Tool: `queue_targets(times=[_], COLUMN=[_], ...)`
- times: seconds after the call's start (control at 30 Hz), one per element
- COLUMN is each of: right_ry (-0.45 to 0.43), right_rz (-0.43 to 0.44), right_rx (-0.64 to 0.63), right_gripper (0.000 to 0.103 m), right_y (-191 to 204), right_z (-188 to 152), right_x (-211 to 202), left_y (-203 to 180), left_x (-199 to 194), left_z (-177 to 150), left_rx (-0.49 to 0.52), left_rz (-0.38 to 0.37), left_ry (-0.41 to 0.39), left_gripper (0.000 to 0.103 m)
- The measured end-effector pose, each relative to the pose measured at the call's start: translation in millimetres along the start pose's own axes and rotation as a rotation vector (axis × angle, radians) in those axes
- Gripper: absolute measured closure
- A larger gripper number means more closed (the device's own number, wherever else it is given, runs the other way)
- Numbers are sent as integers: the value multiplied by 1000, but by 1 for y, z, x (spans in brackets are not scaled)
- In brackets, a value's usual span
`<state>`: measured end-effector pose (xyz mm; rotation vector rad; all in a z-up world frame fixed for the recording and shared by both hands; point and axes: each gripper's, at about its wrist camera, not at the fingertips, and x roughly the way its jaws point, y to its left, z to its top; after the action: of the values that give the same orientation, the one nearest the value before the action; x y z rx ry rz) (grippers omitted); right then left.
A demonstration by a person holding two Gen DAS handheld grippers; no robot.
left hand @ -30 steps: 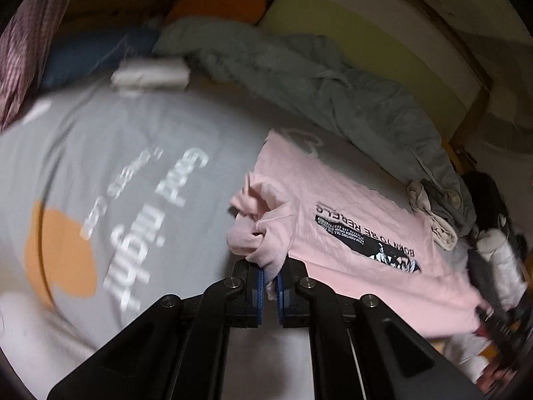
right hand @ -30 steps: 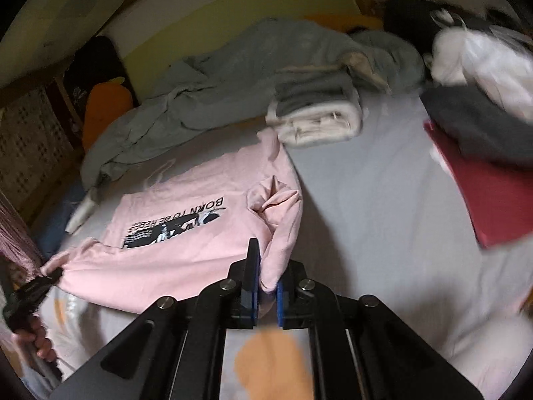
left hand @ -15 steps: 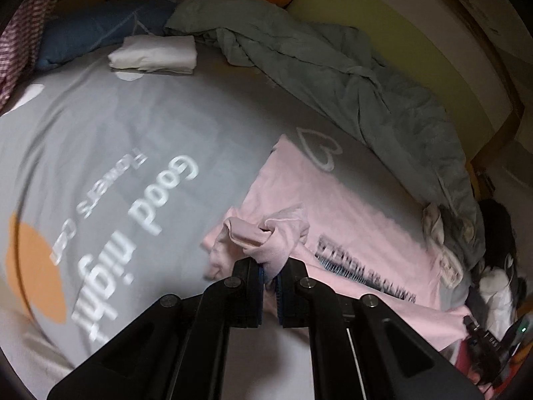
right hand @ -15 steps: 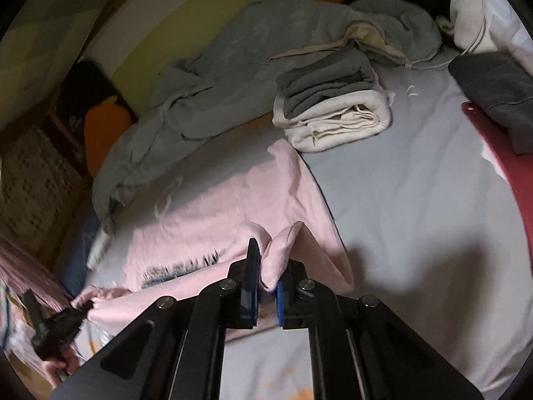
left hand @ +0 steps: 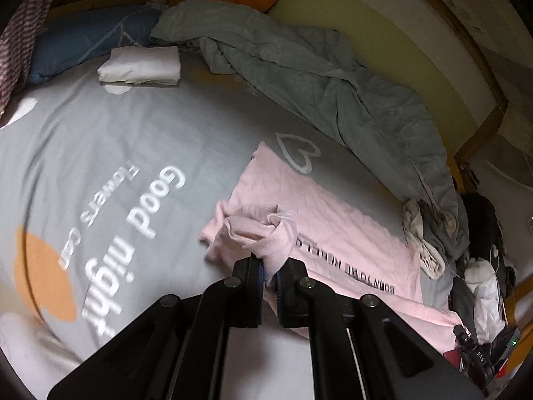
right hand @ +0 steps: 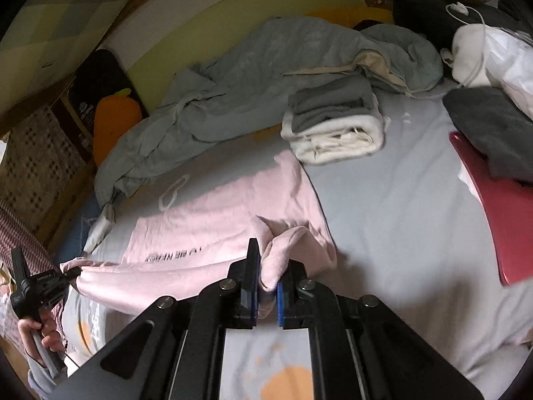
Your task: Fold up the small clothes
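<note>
**A:** Since a sec ago both grippers carried the near edge of the pink cotton T-shirt with black print (left hand: 333, 233) up & fwd toward 12 o'clock; the print, fully readable then, is now half hidden under the lifted fold.

**B:** Grip status?

**A:** Left gripper (left hand: 271, 275) pressed nearly together, pinching a bunched pink corner. Right gripper (right hand: 266, 286) same, pads clamped on the other corner. Cloth sags btwn them.

**B:** Where's the shirt lying?

**A:** On the grey printed bedsheet (left hand: 100, 153), far half flat at approx 1 o'clock from the left gripper, near half in the air. Crumpled grey-green blanket (left hand: 333, 83) just beyond it at 12–2.

**B:** Progress?

**A:** Early-mid for this piece, I'd say. First fold is under way, not laid down yet. Prob. left: drop the edge on the far hem, then side folds. A folded white cloth (left hand: 140, 66) sits at 11 in the left view, and a folded grey-and-cream stack (right hand: 333, 123) at 1 in the right view, so some items look done. More loose clothes, dark grey on a red piece (right hand: 493, 133), at 2–3, seem to be waiting.
</note>
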<state>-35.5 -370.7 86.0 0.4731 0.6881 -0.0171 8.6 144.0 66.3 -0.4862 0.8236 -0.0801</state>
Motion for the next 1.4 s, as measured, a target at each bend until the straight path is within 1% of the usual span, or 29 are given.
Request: queue_targets(times=[0.1,0.2,0.27,0.37,0.43,0.57,0.6,0.73,0.8,0.87,0.9,1.0,1.1,1.17,1.2,1.23,1.27,1.3,1.33,1.37,1.4], right_ry=[15,47,71,93,105,141,158,210,248,273,287,298,292,278,262,228,190,135,67,15,-67], right_rz=[-5,10,30,67,78,50,40,-24,-31,-25,-23,-16,-21,-28,-39,-61,-90,-134,-188,-222,-250], right_rx=[-1,19,42,114,150,202,215,195,233,269,286,305,297,281,257,212,165,99,20,-30,-90], right_gripper=[96,96,96,96,96,96,96,96,96,96,96,96,96,96,93,87,82,64,38,29,25], right_y=[-3,-6,-10,-18,-21,-22,-23,-20,-26,-33,-36,-42,-41,-38,-34,-27,-21,-13,-3,4,14], right_z=[-16,-25,-23,-4,18,55,65,85,93,98,101,108,117,123,127,131,134,137,138,140,138], right_x=[-15,-19,-17,-1,18,67,85,139,165,182,192,206,216,219,218,214,208,200,189,180,167], left_y=[7,9,5,-3,-8,-17,-17,-7,-5,-8,-10,-9,-6,-8,-9,-13,-17,-22,-28,-33,-39], left_x=[-10,-16,-11,11,33,79,90,147,168,188,195,209,216,220,219,214,207,198,182,167,151], left_z=[-14,-17,-6,21,40,69,74,87,90,93,94,96,100,103,104,104,103,103,102,101,100], left_rx=[-31,-50,-62,-94,-127,-159,-171,-234,-239,-212,-193,-198,-210,-207,-194,-168,-139,-103,-46,6,63], left_rz=[-39,-51,-63,-62,-58,-24,-12,30,55,71,89,87,75,41,11,-37,-74,-80,-33,23,77], left_ry=[36,45,56,76,100,131,143,213,229,227,227,230,231,219,206,191,167,131,60,-13,-95], left_gripper=[98,98,98,98,98,98,98,98,98,98,98,98,98,97,97,94,84,72,64,45,38])
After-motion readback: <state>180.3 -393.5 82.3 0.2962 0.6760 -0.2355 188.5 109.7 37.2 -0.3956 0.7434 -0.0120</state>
